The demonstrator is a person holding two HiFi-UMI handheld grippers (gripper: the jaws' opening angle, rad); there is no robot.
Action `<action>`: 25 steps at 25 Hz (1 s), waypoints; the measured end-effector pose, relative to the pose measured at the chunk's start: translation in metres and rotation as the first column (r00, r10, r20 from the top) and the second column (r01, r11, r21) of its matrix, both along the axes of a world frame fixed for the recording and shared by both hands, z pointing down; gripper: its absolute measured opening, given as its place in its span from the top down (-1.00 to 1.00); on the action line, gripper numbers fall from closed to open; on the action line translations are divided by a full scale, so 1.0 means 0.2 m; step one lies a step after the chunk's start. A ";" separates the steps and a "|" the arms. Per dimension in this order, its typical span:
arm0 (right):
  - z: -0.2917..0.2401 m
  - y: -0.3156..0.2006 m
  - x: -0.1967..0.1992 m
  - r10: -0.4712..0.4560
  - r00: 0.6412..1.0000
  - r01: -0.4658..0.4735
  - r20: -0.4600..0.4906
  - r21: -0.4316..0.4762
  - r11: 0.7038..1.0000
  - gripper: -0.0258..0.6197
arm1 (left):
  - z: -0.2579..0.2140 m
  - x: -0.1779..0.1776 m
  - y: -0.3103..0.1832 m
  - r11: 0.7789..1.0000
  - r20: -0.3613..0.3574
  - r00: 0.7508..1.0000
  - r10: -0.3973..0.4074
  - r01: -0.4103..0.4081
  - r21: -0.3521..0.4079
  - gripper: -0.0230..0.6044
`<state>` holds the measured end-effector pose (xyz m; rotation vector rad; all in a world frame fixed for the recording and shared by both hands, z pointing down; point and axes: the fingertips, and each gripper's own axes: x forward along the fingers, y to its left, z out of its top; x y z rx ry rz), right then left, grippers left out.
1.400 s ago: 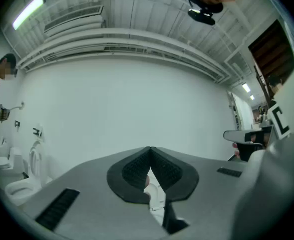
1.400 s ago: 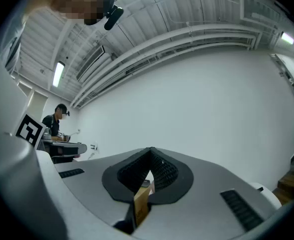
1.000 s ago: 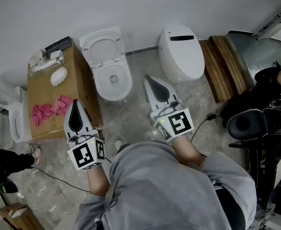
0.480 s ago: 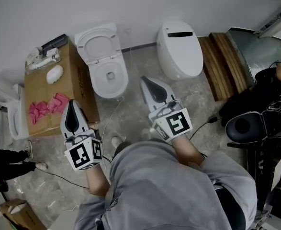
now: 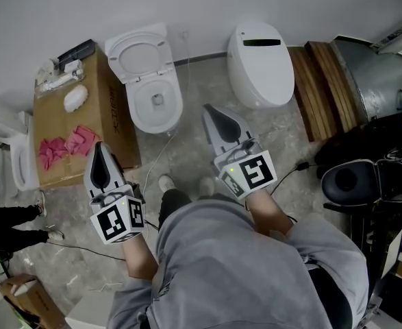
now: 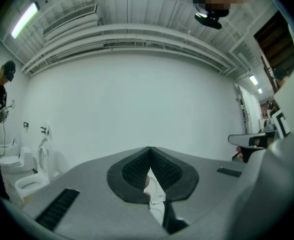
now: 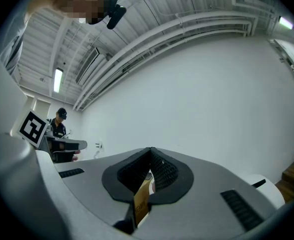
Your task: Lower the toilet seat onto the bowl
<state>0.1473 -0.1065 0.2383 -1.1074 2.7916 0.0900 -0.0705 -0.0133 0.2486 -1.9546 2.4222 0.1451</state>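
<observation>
I am standing over the toilet with both tongs pressed together and pinching nothing. The left tongs and the right tongs are hovering well short of the bowl, and each gripper view is showing the ribbed pads meeting at the tip.

The toilet seat is standing upright at the back of the bowl, leaning toward the wall, so the lowering is not yet begun.

The main risk, as I am judging it, is a slam. If I am only nudging the seat forward with shut tongs, it will be tipping past its balance with nothing holding it and dropping onto the rim. Spreading one pair and pinching the seat's edge would be giving me control, but the glossy plastic is looking slippery, and a shallow pinch could be sliding off halfway down.

The cardboard box is sitting just beside the bowl on my left, so the left tongs are risking a knock against it on the way in. A thin cord is trailing across the floor between my shoes and the bowl, inviting a snag as I am stepping closer. The closed toilet on the right needs nothing from me.
</observation>
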 end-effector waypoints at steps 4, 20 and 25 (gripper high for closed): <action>0.00 -0.05 -0.04 0.011 1.000 -0.011 -0.003 -0.004 1.000 0.92 | 0.00 -0.04 -0.05 1.000 -0.005 1.000 0.011 -0.011 0.001 0.93; -0.06 -0.32 -0.37 0.118 0.993 -0.118 -0.007 0.018 0.993 0.92 | 0.01 -0.41 -0.40 0.995 -0.003 0.995 0.098 -0.098 0.030 0.93; -0.06 -0.35 -0.47 0.142 0.990 -0.142 -0.011 0.013 0.990 0.92 | 0.02 -0.51 -0.44 0.992 -0.003 0.993 0.118 -0.118 0.033 0.93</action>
